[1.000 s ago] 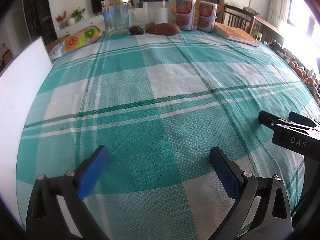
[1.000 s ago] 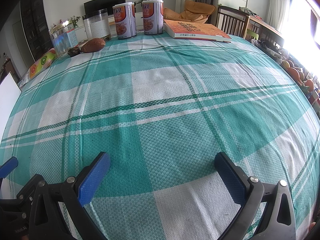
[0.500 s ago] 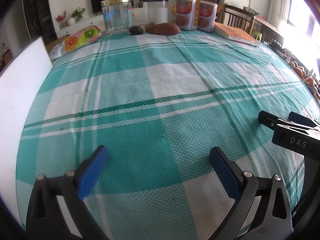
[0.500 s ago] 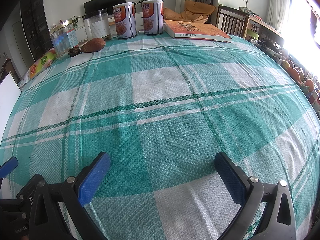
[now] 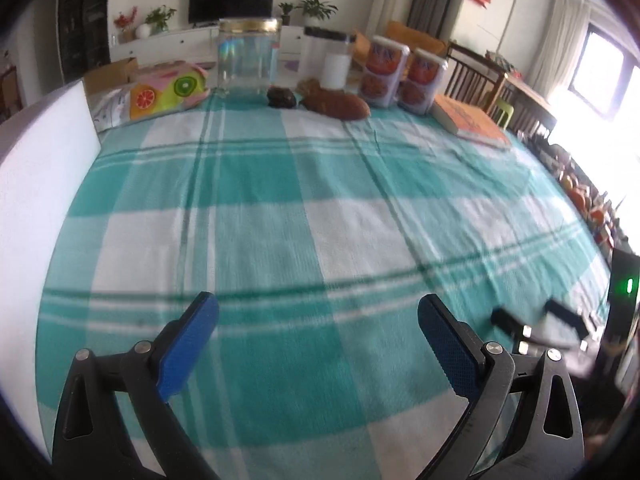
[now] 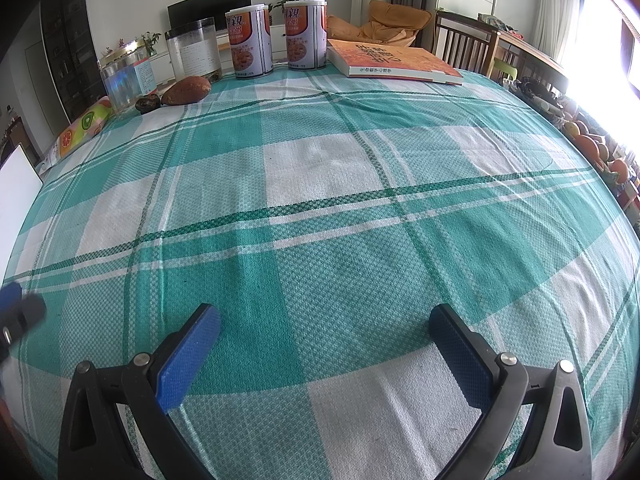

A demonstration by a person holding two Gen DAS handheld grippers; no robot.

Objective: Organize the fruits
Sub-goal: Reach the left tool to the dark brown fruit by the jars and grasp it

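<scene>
Left gripper and right gripper: jaws spread wide, empty, over the checked tablecloth. Brown fruit and small dark fruit lie at the far edge, before the glass jar. Probably firm, rounded, prone to rolling; grasp across the middle. Only the right view shows the book's spine.

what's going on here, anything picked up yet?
Nothing yet. A person holds both grippers low over the green plaid tablecloth. The left gripper and right gripper are open and empty. At the table's far edge sit a sweet potato, a small dark fruit, two clear jars, two cans, a book and a fruit-print pack. Nothing is touched.
</scene>
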